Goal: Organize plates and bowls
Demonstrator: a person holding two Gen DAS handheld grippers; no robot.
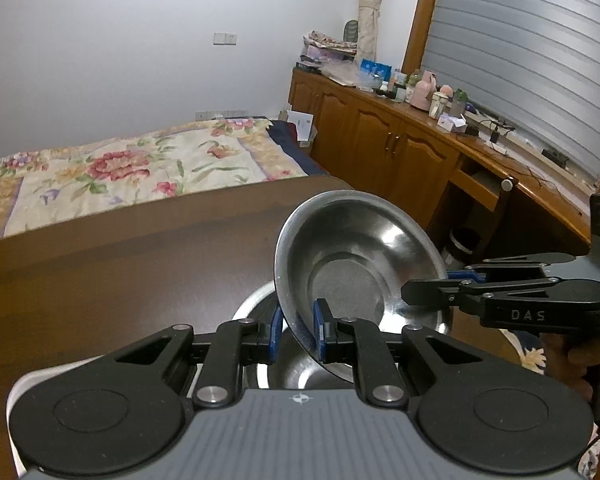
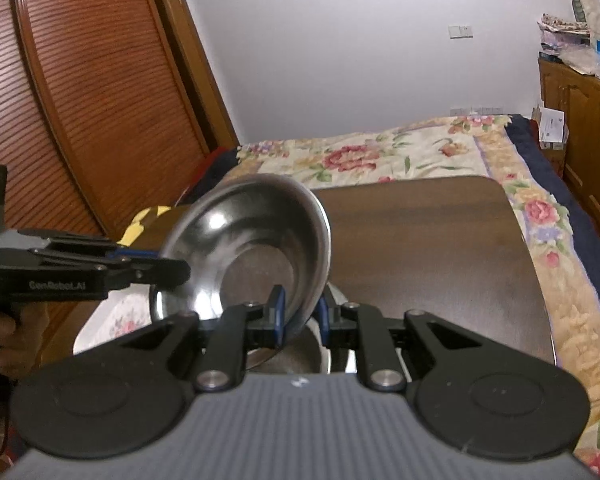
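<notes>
A steel bowl [image 1: 356,248] is held tilted above a brown table [image 1: 140,264]. My left gripper [image 1: 298,334] straddles its near rim; the blue pads stand a little apart around the rim. My right gripper [image 1: 424,288] comes in from the right at the bowl's other rim. In the right wrist view the same bowl [image 2: 252,240] sits between my right gripper's [image 2: 302,316] pads, and the left gripper [image 2: 168,268] grips its left rim. A second steel bowl [image 1: 260,304] rests on the table under it, also seen in the right wrist view [image 2: 300,356].
A bed with a floral quilt [image 1: 140,160] lies behind the table. A wooden cabinet [image 1: 380,136] with bottles and clutter runs along the right. A slatted wooden wardrobe door [image 2: 80,100] stands to the left.
</notes>
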